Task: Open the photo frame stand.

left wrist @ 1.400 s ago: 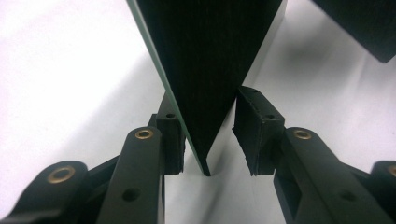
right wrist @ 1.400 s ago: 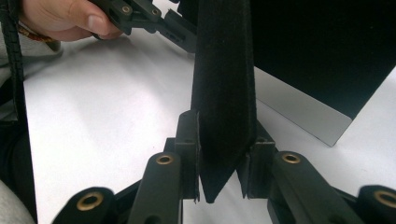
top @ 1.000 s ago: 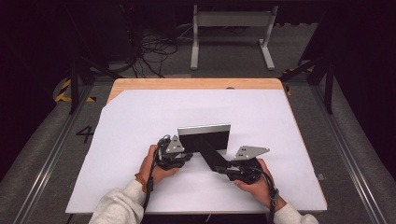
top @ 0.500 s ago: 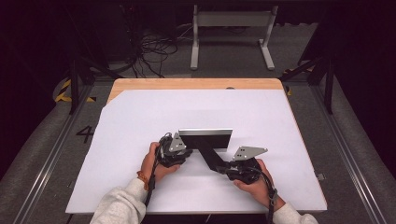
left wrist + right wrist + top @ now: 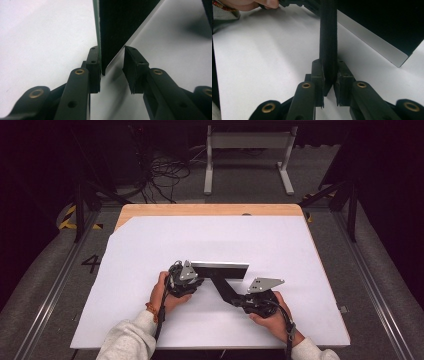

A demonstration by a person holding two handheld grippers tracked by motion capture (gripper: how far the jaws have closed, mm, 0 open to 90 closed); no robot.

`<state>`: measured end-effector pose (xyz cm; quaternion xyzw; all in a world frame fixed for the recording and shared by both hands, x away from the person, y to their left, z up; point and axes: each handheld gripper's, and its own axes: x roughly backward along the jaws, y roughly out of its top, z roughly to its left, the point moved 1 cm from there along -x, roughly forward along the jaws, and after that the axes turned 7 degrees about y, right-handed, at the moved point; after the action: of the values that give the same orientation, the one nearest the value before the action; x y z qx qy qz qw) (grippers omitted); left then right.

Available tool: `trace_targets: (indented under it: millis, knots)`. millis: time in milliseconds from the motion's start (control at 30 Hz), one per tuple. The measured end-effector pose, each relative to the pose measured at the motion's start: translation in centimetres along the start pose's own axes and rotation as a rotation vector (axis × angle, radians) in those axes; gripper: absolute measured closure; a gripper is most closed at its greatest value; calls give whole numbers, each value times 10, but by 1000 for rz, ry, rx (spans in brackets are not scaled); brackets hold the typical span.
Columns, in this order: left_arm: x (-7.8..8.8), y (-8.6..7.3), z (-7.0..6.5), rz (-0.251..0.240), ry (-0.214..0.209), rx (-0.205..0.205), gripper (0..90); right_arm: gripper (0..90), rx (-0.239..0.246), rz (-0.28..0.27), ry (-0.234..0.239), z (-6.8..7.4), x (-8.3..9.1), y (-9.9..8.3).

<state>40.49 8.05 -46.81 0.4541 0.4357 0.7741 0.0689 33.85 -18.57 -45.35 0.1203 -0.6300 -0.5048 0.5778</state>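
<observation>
I hold a tool in each hand at the near middle of the white surface [image 5: 150,245], working on a thin black folded panel [image 5: 220,270] that stands on edge between them, like a flat sheet being folded into shape. One flap runs level from my left tool [image 5: 186,281] toward the right; a second strip angles down to my right tool [image 5: 239,301].

In the left gripper view, my left tool [image 5: 112,70] has the panel's corner [image 5: 117,27] between its jaws. One pad [image 5: 93,67] lies against the sheet's face; the other pad [image 5: 132,68] stands clear of it with a gap, so this tool is not yet clenched, though its jaws have just been closing with the sheet between them.

In the right gripper view, my right tool [image 5: 329,77] is clenched on the black strip [image 5: 328,32], both pads pressed to its faces; its jaws have also just been closing. Behind it the other flap [image 5: 374,27] shows a pale lower edge.

I judge the panel light, thin and fairly stiff, like card or board, with matte faces that should not slip much. It bends at its creases and would crumple if squeezed hard or twisted. The best hold is near an edge or corner, flat on both faces, close to the fold, so the flaps stay steady as I move them.
</observation>
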Motion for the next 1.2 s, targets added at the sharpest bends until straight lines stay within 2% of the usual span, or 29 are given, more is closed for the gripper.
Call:
trace_targets:
  millis: [467, 800, 1000, 1200]
  knots:
    - [4, -2, 2, 15, -10, 0, 698, 803, 4, -1, -1, 0, 1, -1]
    - [16, 0, 5, -22, -20, 13, 731, 809, 7, -11, -3, 1, 4, 1]
    - [19, 1, 5, -33, -14, 10, 728, 818, 6, -9, -5, 1, 4, 1]
    - [20, 0, 6, -37, -27, 9, 737, 848, 10, -8, -14, 2, 5, 1]
